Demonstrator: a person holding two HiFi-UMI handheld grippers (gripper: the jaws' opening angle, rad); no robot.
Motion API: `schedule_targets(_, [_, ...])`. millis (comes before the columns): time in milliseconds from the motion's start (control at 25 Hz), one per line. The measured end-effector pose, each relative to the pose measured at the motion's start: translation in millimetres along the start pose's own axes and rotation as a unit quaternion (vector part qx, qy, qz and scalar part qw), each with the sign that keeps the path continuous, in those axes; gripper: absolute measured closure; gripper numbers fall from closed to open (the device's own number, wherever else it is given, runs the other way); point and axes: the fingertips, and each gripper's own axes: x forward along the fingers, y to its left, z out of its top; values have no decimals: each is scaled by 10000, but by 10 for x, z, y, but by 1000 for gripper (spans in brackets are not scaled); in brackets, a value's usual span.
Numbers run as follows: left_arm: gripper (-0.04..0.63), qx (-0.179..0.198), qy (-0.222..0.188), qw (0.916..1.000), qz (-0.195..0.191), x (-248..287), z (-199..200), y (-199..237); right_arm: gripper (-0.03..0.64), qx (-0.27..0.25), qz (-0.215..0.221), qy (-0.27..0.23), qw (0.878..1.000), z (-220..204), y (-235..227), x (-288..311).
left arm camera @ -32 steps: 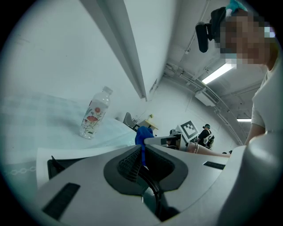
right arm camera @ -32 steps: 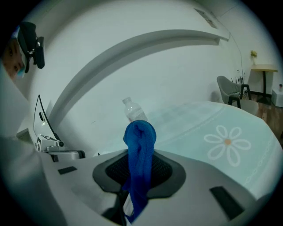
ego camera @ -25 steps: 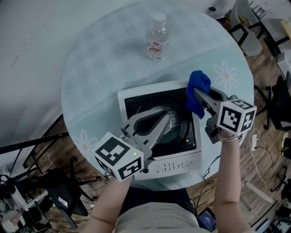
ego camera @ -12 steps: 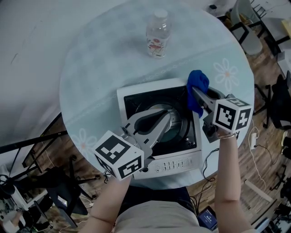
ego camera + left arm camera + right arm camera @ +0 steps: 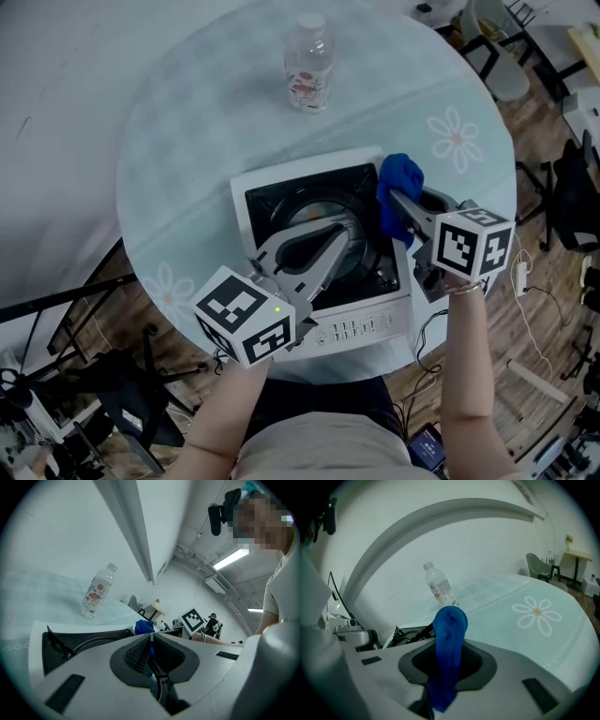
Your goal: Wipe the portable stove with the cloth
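Portable stove: white casing, black burner well, on the near half of a round table. Cloth: blue, bunched, at the stove's right rear corner, clamped in the right gripper. Left gripper: jaws pressed together, nothing between, over the burner.

Table cover is pale blue-green with a white daisy print. Clear bottle upright at the far side; red flower label, print unreadable. Button row on the stove front: markings too small to read. Wood-plank floor; chair beyond the table.
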Motion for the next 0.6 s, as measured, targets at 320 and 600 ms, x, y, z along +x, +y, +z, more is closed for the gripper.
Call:
schedule_targets(320, [557, 49, -5, 10000, 26, -71, -77, -64, 517, 63, -14, -3, 10000, -179, 37, -141])
schedule_targets(600, [557, 98, -9, 9999, -61, -135, -98, -123, 517, 108, -116, -33, 9999, -335, 75, -270])
